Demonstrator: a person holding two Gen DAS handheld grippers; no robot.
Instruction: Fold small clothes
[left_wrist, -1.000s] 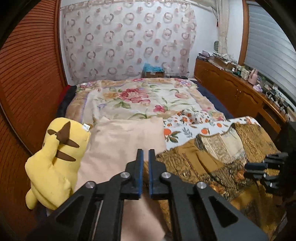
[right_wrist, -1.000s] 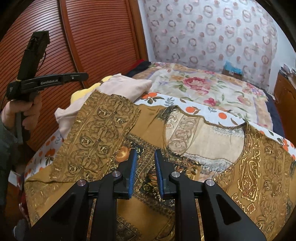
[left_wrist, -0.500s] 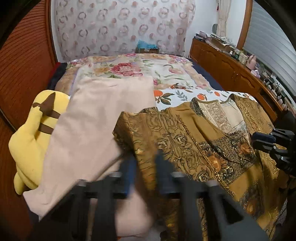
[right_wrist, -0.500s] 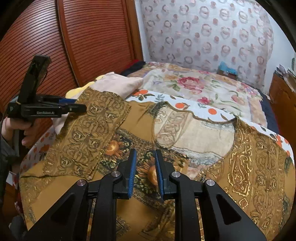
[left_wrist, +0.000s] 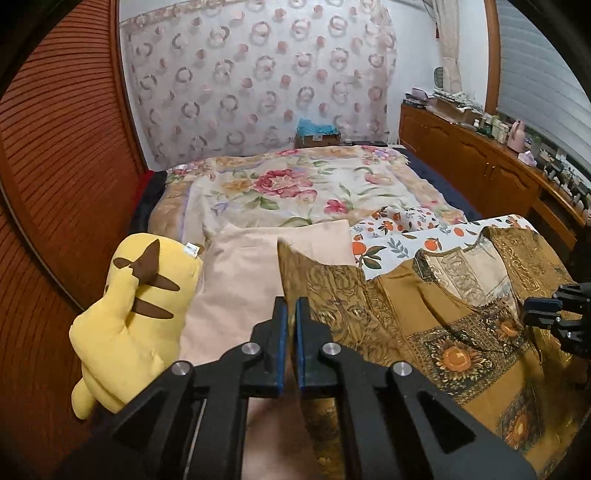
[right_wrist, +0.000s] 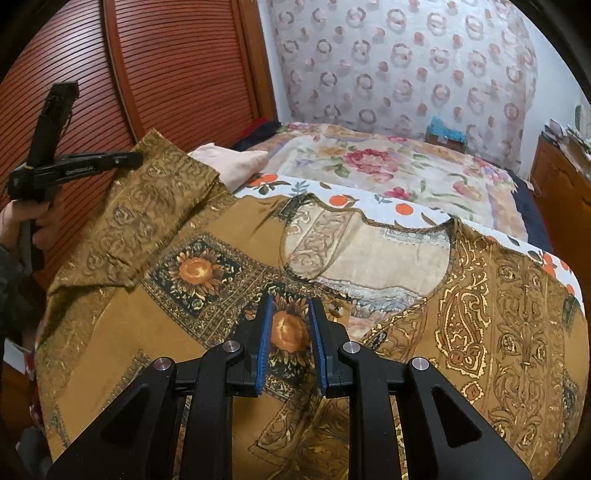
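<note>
Whereas a second ago the sleeve lay flat, the left hand-held gripper now pinches its edge, lifted above the brown patterned shirt on the bed. The right hand-held gripper hovers slightly parted, gripping nothing.

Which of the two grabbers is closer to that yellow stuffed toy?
Left. The left gripper pinches the brown blouse's sleeve beside the yellow plush toy; the right gripper hovers over the blouse's middle.

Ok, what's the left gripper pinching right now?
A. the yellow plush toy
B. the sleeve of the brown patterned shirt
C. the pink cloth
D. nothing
B: the left gripper is shut on the edge of the brown patterned shirt sleeve, which is lifted off the bed.
</note>
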